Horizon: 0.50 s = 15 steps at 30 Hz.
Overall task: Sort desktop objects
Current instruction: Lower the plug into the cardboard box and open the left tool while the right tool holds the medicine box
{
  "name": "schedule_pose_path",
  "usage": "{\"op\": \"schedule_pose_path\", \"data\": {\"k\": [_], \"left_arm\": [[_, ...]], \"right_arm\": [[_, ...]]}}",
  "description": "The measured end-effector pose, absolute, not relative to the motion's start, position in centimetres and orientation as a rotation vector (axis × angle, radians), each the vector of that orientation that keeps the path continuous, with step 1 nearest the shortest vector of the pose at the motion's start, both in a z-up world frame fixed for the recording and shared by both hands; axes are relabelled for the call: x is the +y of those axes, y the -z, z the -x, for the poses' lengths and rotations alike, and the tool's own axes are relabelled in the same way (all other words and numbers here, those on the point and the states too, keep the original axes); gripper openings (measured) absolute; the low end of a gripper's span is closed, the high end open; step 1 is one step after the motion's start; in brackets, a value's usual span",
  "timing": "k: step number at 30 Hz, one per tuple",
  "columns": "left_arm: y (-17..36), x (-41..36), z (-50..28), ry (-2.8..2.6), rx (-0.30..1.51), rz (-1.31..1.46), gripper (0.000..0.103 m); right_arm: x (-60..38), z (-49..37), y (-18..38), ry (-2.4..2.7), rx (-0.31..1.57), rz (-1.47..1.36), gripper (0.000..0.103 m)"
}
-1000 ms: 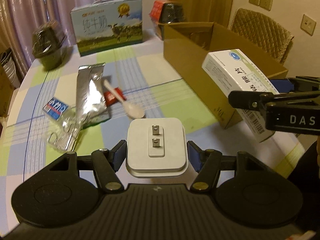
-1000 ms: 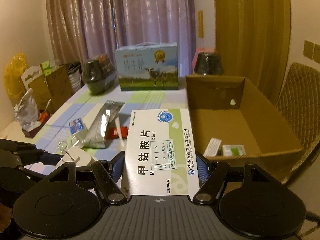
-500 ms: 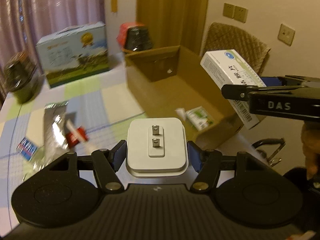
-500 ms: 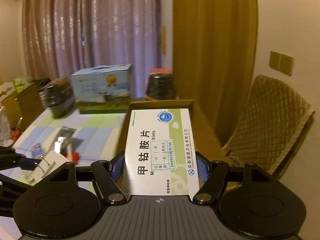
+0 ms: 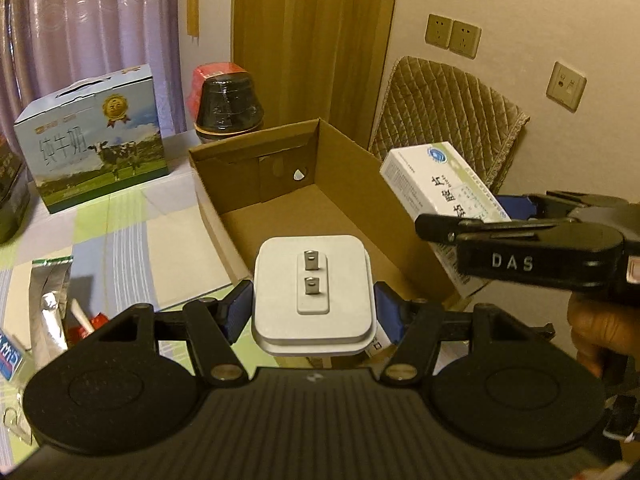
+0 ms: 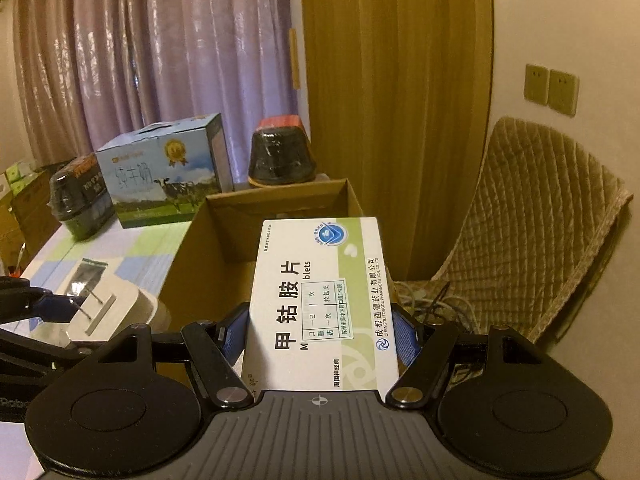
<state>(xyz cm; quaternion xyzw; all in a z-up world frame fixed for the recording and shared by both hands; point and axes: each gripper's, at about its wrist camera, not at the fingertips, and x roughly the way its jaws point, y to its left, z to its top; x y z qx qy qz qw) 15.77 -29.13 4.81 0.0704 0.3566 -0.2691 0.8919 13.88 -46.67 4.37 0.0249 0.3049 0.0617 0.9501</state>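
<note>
My left gripper (image 5: 314, 314) is shut on a white plug adapter (image 5: 312, 292), held over the near part of the open cardboard box (image 5: 280, 184). My right gripper (image 6: 320, 330) is shut on a white and green medicine box (image 6: 320, 300), held above the box's right wall; in the left wrist view the medicine box (image 5: 436, 188) sits at the right. The adapter (image 6: 108, 312) and the cardboard box (image 6: 216, 248) show in the right wrist view. A small carton (image 5: 378, 346) lies in the box, mostly hidden.
On the checked tablecloth (image 5: 120, 240) lie a silver foil pouch (image 5: 48, 308), a white spoon (image 5: 80, 314) and a blue packet (image 5: 8, 360). A milk carton (image 5: 92, 140) and a black wrapped pot (image 5: 228, 104) stand at the back. A quilted chair (image 5: 444, 116) is right of the table.
Both grippers have swung right from the table's middle to over the cardboard box, still holding the adapter and the medicine box.
</note>
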Motion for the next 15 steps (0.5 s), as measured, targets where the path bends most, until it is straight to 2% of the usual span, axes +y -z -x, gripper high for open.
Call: {"op": "schedule_pose_path", "data": {"k": [15], "left_arm": [[-2.8, -32.2, -18.2, 0.574, 0.753, -0.179, 0.06]], "right_arm": [[-48.2, -15.9, -3.3, -0.102, 0.63, -0.089, 0.068]]}}
